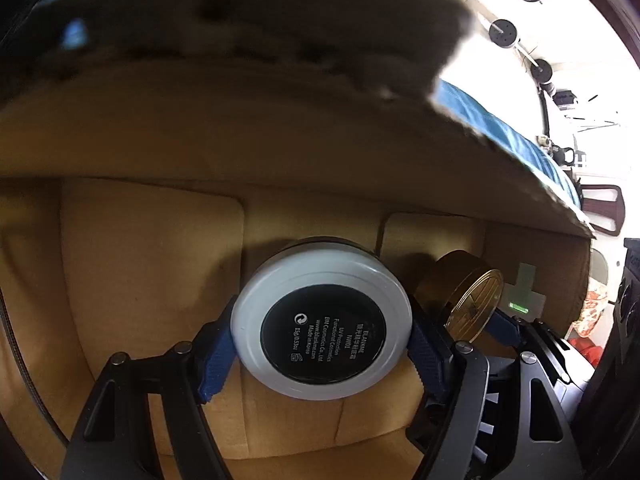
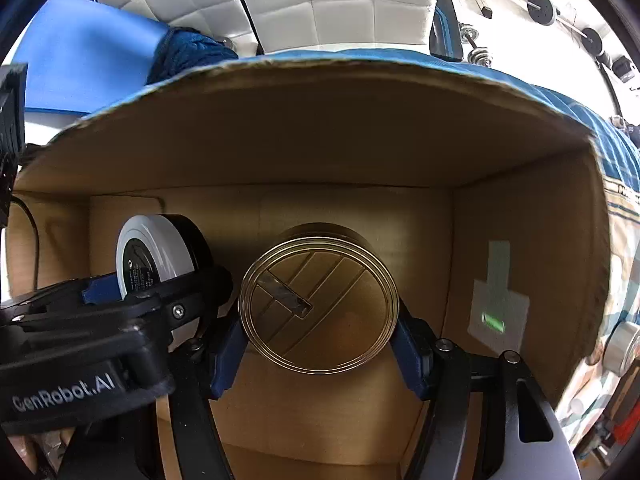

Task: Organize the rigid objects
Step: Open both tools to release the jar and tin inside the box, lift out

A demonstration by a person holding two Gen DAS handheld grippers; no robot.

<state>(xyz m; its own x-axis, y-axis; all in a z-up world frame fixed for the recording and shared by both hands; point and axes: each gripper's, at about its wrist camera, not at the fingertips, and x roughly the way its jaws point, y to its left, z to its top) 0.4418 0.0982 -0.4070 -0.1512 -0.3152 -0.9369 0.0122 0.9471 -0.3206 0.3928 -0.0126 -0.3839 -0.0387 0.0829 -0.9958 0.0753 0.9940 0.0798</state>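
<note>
We see both grippers inside the open brown cardboard box [image 2: 320,140]. Left gripper [image 1: 322,338] clamps the round white cosmetic compact with black label [image 1: 323,322] between its blue pads, label side facing the camera. Right gripper [image 2: 318,338] clamps the round gold metal compact with grooved lid [image 2: 319,306] the same way, on edge. We note the two compacts sit side by side, white one left, gold one right, both near the box's far wall, over its floor. A pale taped patch with green glow [image 2: 496,312] is on the right wall. Blue cloth [image 2: 560,100] lies beyond the box.
</note>
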